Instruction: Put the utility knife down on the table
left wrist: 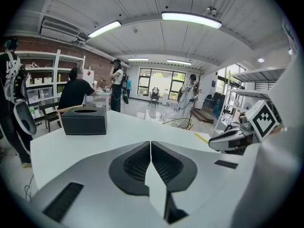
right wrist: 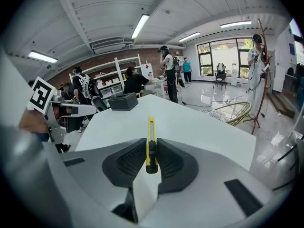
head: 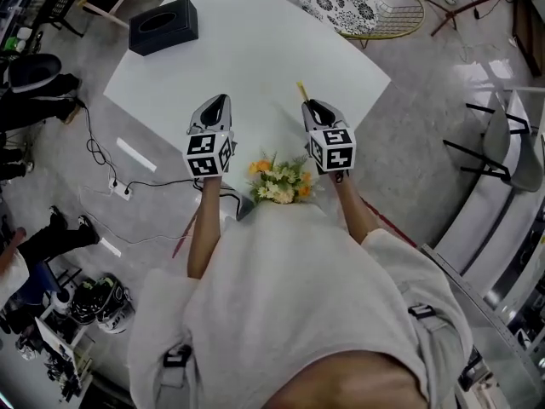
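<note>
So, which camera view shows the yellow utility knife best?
The right gripper view: the utility knife sits centred, clamped between the jaws of the right gripper, pointing out over the table. The head view shows only its yellow tip beyond that gripper; the left gripper view, only a thin yellow sliver.

Slim yellow utility knife (right wrist: 151,144), clamped between jaws, pointing forward

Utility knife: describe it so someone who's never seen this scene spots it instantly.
Start at the large white table, then the right gripper over its near edge. Clamped between its dark jaws is the slim yellow utility knife, pointing forward over the tabletop. It is the only yellow stick-like thing there; the left gripper holds nothing.
</note>
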